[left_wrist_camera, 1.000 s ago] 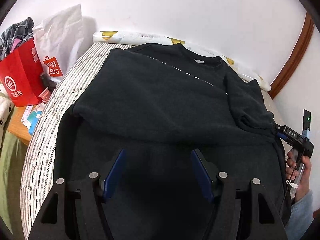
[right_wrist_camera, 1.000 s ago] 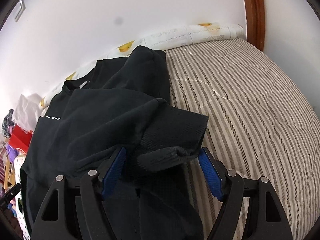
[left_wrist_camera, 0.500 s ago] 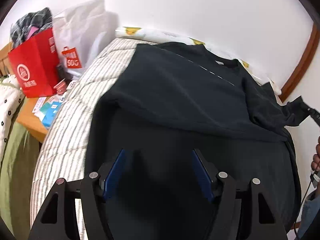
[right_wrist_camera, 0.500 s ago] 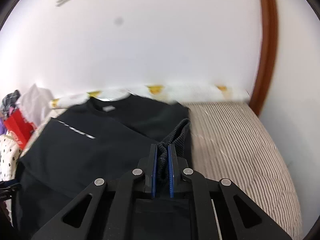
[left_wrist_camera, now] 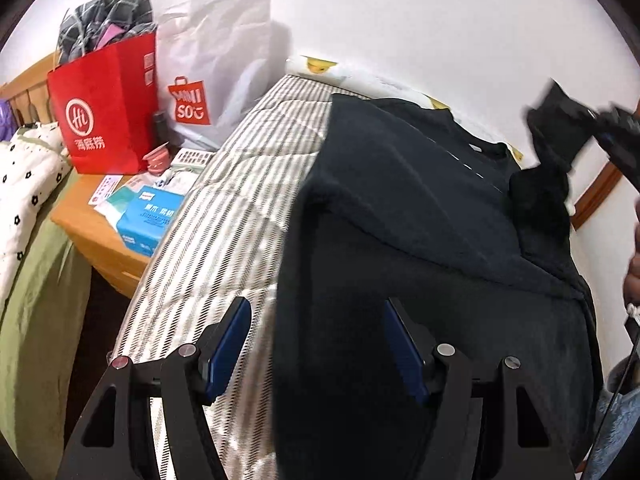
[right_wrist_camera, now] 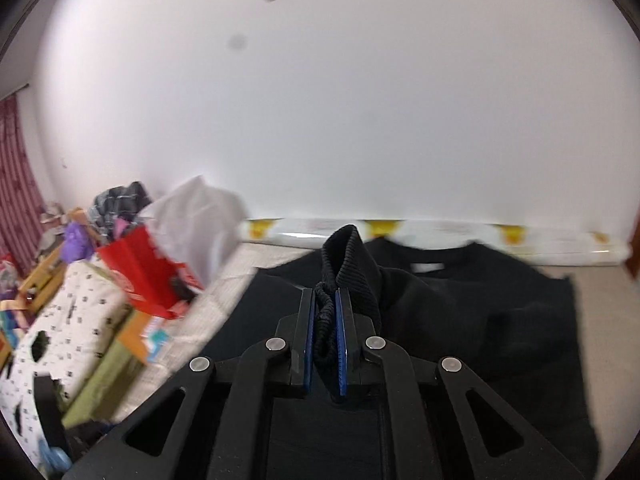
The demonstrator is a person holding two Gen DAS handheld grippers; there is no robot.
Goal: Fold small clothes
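Since a second ago the right claw (right_wrist_camera: 323,328) has closed on the ribbed cuff (right_wrist_camera: 348,264) of the black sweatshirt (left_wrist_camera: 420,216) and lifted it clear of the bed; in the left wrist view that sleeve now hangs in the air at the upper right. The left claw (left_wrist_camera: 316,344) has slid toward the garment's left edge, and its blue pads now straddle the hem line, one over the striped mattress (left_wrist_camera: 240,184), one over black cloth, spread apart and gripping nothing.

The sweatshirt lies flat on the mattress, collar toward the wall, lower half folded up over the chest. Left of it a broad strip of bare striped mattress runs to the bed's edge; on the right the cloth reaches close to the other side.

Beside the bed stands a wooden nightstand (left_wrist_camera: 100,240) crowded with a red paper bag (left_wrist_camera: 104,112), a white shopping bag (left_wrist_camera: 216,60), a blue tissue pack (left_wrist_camera: 148,220) and small clutter. A rolled sheet with yellow prints (right_wrist_camera: 440,236) lies along the wall behind the collar.

A person's hand (left_wrist_camera: 632,272) and pale blue sleeve (left_wrist_camera: 616,420) are cut off at the right rim of the left wrist view. Both views are smeared by motion, so the small items on the nightstand cannot be made out.
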